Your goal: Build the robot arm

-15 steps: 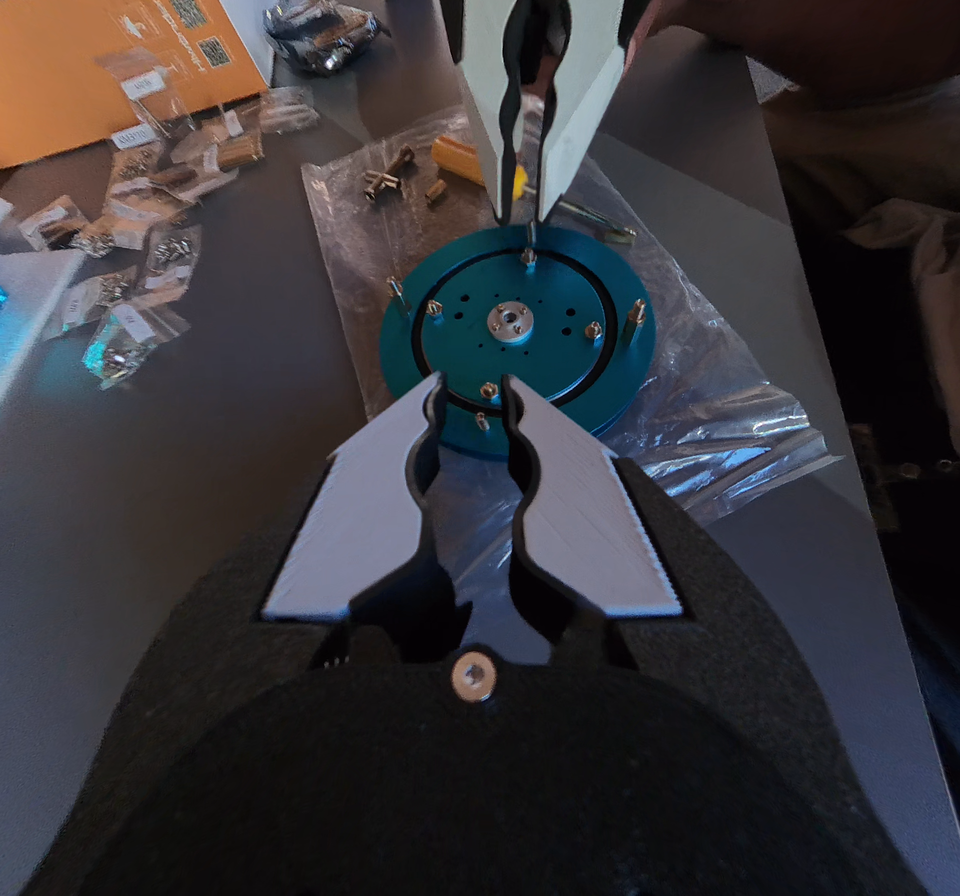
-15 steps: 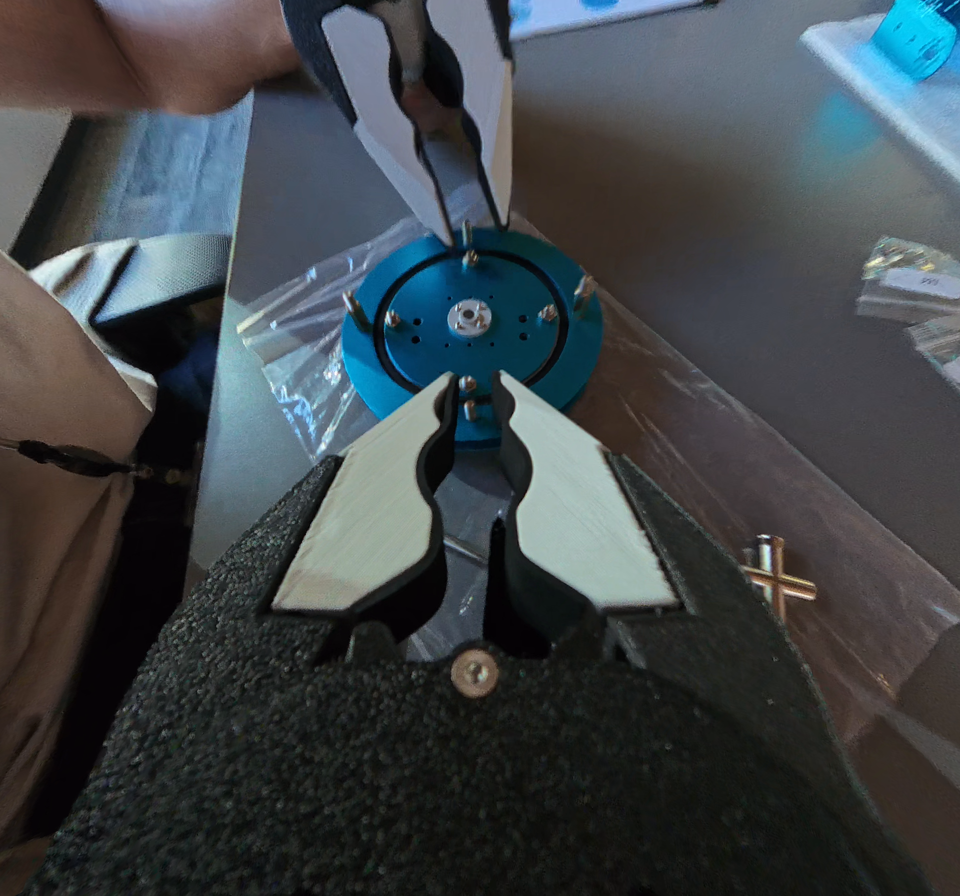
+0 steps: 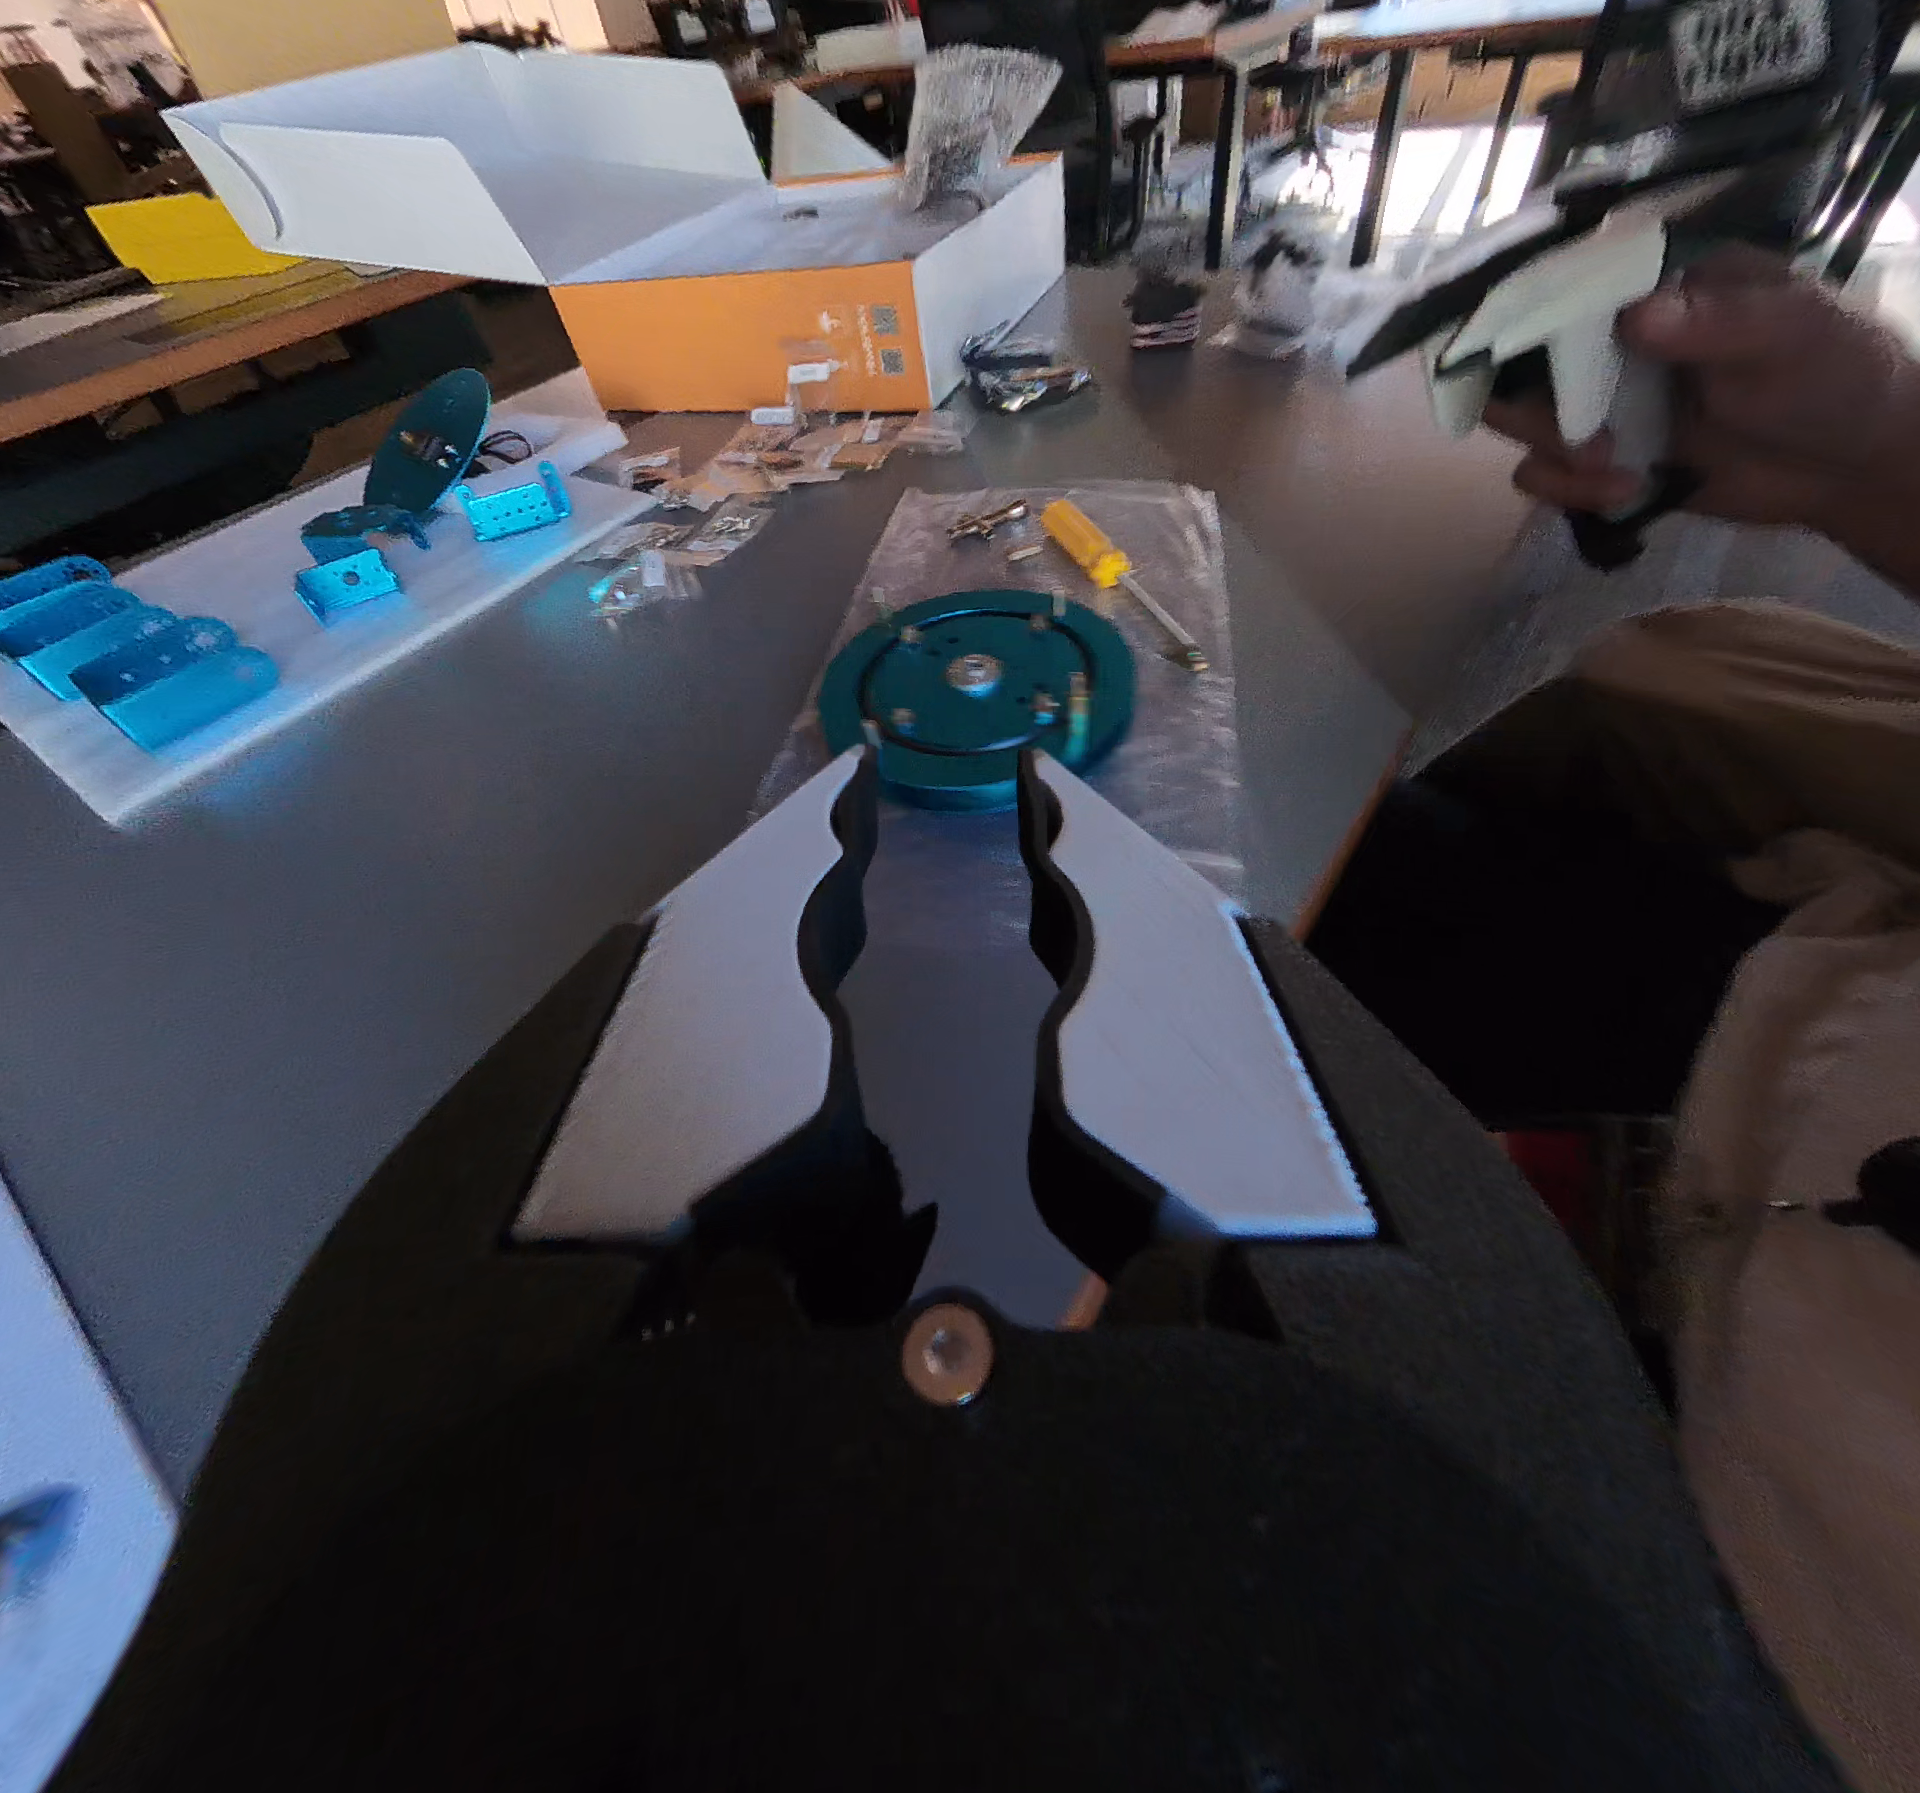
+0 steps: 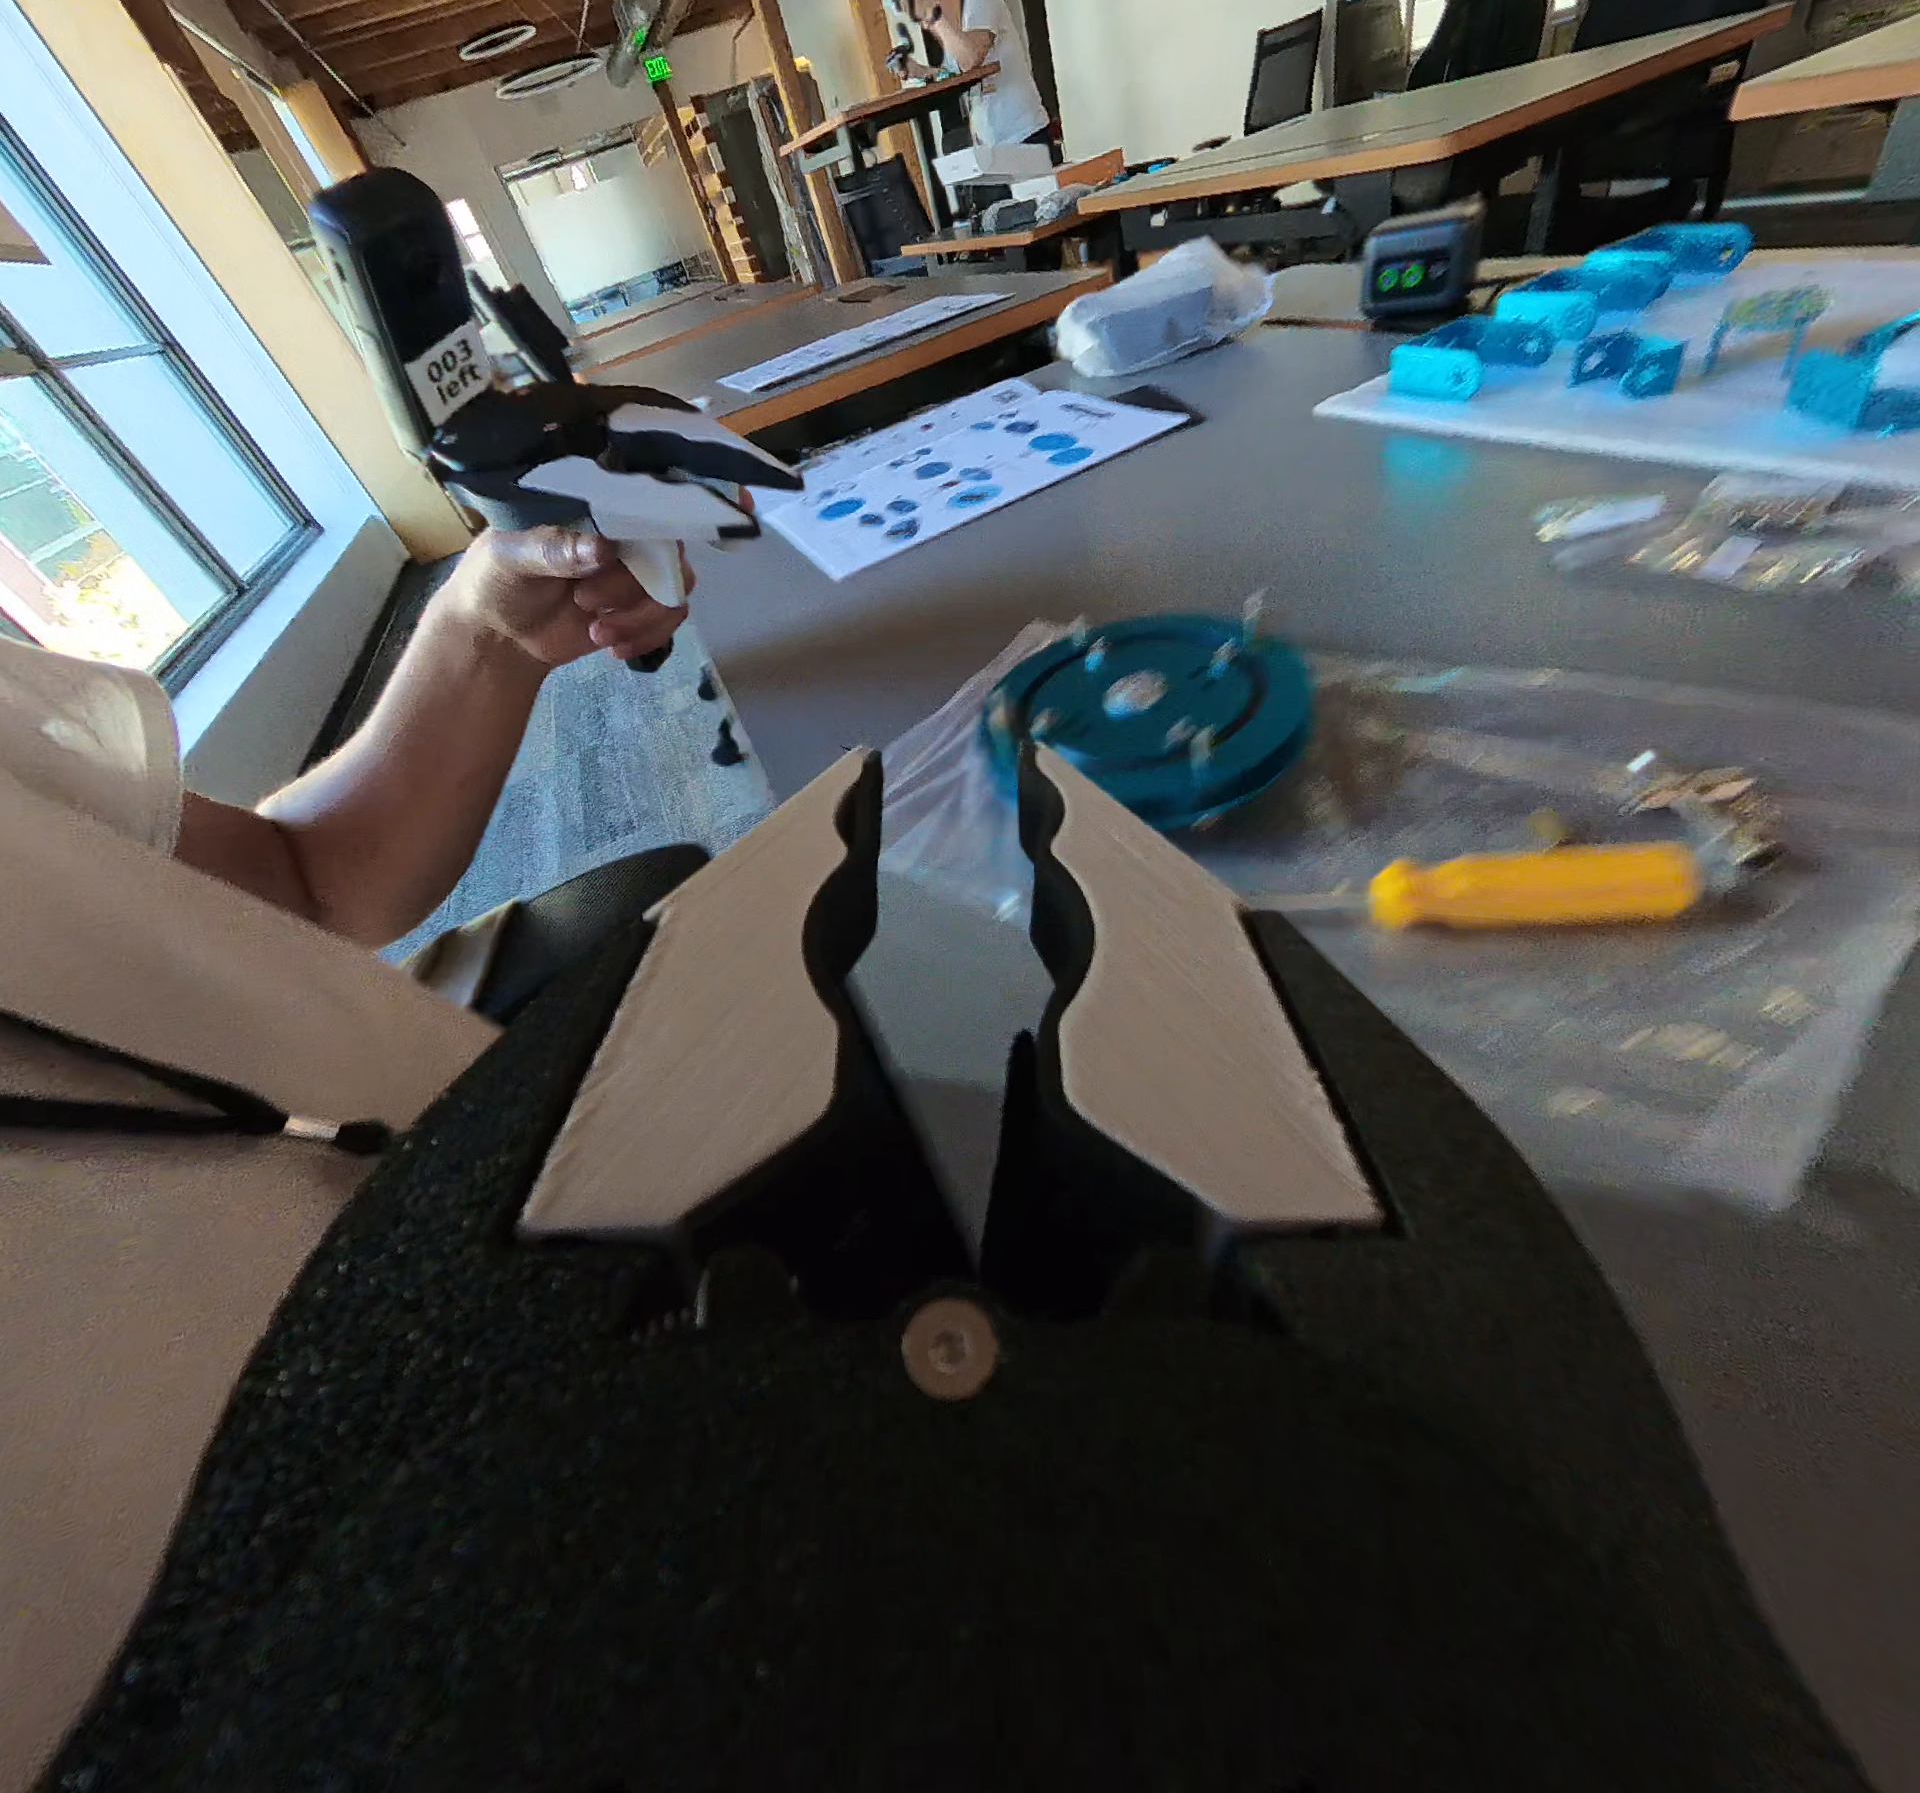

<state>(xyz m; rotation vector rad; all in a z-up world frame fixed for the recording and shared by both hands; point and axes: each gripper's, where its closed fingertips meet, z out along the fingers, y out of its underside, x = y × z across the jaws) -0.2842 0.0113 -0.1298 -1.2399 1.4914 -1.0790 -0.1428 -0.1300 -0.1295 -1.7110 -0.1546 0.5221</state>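
The left gripper (image 3: 940,769) and right gripper (image 4: 948,769) both hang empty above the grey surface (image 3: 364,891), fingers spread. Just beyond each pair's tips, a round teal metal disc with brass standoffs (image 3: 975,685) lies on clear plastic sheeting (image 3: 1195,787). A yellow-handled screwdriver (image 4: 1536,883) lies past the disc from the left fingers, right of the right fingers.

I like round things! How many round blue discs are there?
2. One blue disc lies flat on the plastic bag; a second disc stands tilted on the white board at left. Others may be hidden.
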